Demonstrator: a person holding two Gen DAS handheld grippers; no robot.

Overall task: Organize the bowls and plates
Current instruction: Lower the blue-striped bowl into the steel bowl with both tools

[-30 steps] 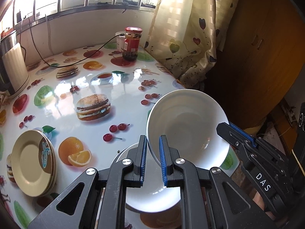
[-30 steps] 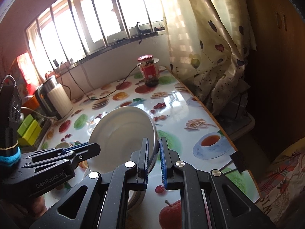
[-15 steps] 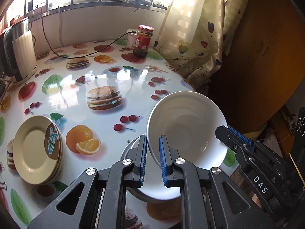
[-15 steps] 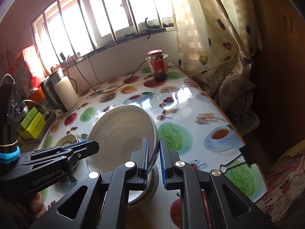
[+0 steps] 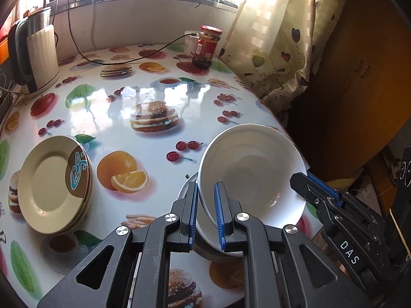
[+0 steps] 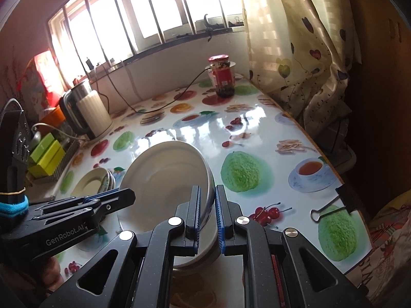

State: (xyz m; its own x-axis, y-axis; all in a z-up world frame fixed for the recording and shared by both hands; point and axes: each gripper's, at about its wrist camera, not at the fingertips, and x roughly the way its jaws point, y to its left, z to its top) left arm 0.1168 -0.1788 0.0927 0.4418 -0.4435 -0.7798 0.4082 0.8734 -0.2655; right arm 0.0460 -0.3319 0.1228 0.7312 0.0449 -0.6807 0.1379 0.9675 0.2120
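Both the left tongs (image 5: 206,206) and the right tongs (image 6: 207,209) are clenched on opposite rims of a white bowl (image 5: 253,172), holding it tilted just over a second bowl (image 5: 187,187) on the fruit-printed desk (image 5: 154,148), near stacked plates (image 5: 52,183).

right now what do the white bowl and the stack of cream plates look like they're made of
White bowl: looks like glazed ceramic or porcelain; smooth, glossy, with a soft sheen inside, though melamine can't be ruled out.
Cream plates: matte, even finish with a printed brown and teal patch; possibly melamine or glazed ceramic.
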